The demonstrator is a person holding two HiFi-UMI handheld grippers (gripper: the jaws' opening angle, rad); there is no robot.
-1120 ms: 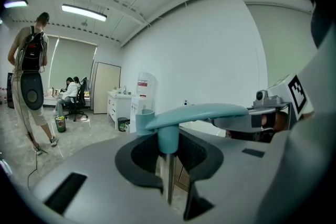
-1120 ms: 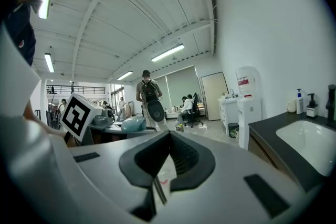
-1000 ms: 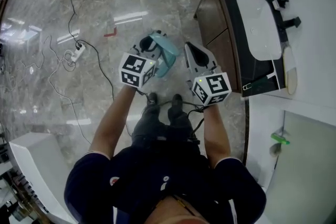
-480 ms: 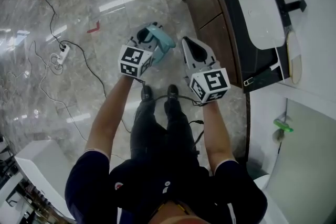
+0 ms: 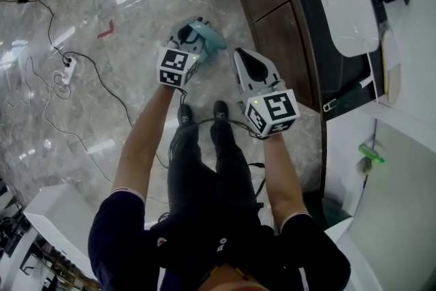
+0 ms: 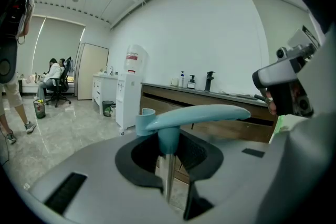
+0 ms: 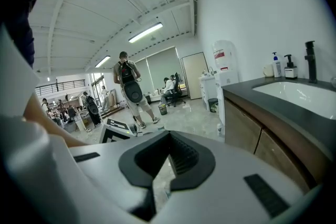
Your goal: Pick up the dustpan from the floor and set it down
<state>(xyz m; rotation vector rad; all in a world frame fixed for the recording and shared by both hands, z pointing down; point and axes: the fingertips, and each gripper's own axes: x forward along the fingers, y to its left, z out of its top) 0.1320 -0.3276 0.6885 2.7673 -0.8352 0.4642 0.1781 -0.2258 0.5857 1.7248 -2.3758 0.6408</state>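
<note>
Left claw (image 6: 168, 157) clamped on teal dustpan (image 6: 195, 114) stem. Dustpan off floor (image 5: 122, 31), just left of cabinet (image 5: 276, 24) front. Over last second, carried nearer cabinet corner. Right claw (image 7: 167, 164) pinched narrow, empty. Judgement: pickup done, set-down remains.

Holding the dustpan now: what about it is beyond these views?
- Dustpan pan: in the head view, mostly hidden by the left gripper; only a teal edge shows.
- Left gripper view: only the handle shows; the gripper body covers everything below.
- Whether it hangs free or touches down: cannot tell in any view.
- Right gripper view: dustpan out of frame.
</note>
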